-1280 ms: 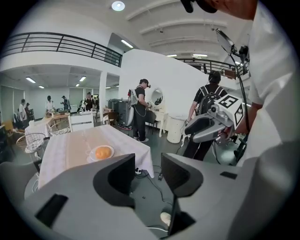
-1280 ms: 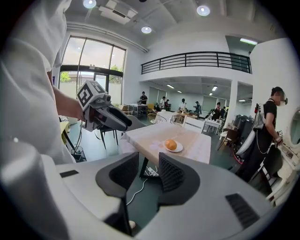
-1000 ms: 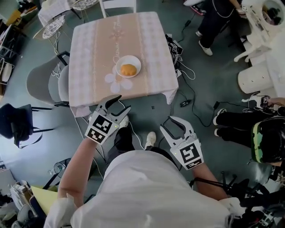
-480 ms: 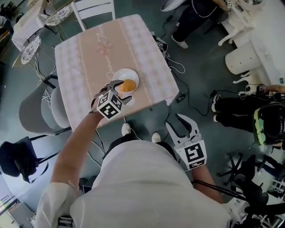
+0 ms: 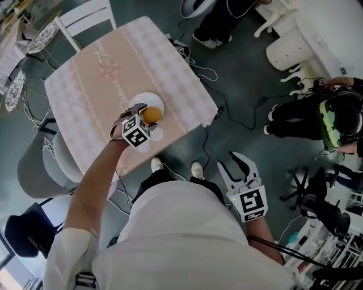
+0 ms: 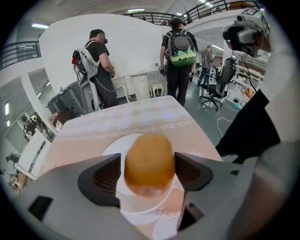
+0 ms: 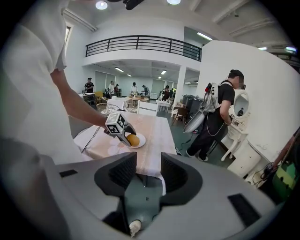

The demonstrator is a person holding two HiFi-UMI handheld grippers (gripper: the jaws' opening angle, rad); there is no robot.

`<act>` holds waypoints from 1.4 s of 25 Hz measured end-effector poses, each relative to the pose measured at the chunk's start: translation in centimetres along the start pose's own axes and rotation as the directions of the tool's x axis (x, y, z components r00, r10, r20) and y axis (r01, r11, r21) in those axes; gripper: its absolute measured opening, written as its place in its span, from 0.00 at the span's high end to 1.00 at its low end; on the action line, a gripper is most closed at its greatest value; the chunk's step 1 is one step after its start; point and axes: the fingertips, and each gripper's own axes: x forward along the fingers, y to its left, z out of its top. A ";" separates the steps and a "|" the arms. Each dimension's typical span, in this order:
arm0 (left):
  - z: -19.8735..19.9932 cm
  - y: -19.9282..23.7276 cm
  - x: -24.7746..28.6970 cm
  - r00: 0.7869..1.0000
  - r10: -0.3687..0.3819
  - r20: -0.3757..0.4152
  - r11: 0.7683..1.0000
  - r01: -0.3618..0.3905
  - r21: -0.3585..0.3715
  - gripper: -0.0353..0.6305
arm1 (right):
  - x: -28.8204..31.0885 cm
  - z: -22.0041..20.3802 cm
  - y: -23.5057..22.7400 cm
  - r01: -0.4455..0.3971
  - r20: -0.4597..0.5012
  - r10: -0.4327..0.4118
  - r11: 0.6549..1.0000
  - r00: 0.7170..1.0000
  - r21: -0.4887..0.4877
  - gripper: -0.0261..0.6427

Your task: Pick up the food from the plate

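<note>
A round golden-brown piece of food (image 5: 151, 116) sits on a small white plate (image 5: 138, 102) near the front edge of the pink checked table (image 5: 96, 68). My left gripper (image 5: 148, 114) reaches over the plate. In the left gripper view the food (image 6: 149, 159) stands between the two pads (image 6: 104, 177); the jaws are opening and do not press on it. My right gripper (image 5: 232, 162) hangs low beside my body, off the table, open with nothing between its jaws (image 7: 148, 171). It sees the left gripper (image 7: 125, 135) at the plate from afar.
A grey chair (image 5: 37, 164) and a white chair (image 5: 85, 17) stand by the table. Cables (image 5: 238, 113) lie on the floor to the right. People stand beyond the table (image 6: 101, 65), and one sits at the right (image 5: 317, 119). White furniture (image 5: 306, 39) fills the upper right.
My left gripper has gone from below the table's front edge up over the plate, and its jaws now stand around the food. The right gripper has stayed low beside me.
</note>
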 end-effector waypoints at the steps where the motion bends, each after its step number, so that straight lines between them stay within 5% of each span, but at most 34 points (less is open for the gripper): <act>1: -0.1 0.1 0.2 1.000 -0.007 -0.001 1.000 0.007 -0.005 0.42 | -0.1 0.0 0.0 0.005 -0.004 -0.005 1.000 1.000 0.004 0.72; 9: -0.3 0.5 0.3 1.000 -0.025 -0.003 0.999 0.025 -0.024 0.42 | -0.6 -0.5 -0.6 0.016 -0.023 -0.015 1.000 1.000 0.015 0.72; 21: 2.5 0.1 -3.3 0.996 0.060 0.068 0.989 -0.049 -0.142 0.42 | -1.2 -1.1 -2.2 -0.039 0.036 0.039 0.999 0.999 -0.022 0.72; 35: 9.1 -4.8 -12.9 0.962 0.210 0.175 0.927 -0.139 -0.348 0.42 | -2.0 -2.1 -3.4 -0.199 0.112 0.212 0.973 0.971 -0.112 0.72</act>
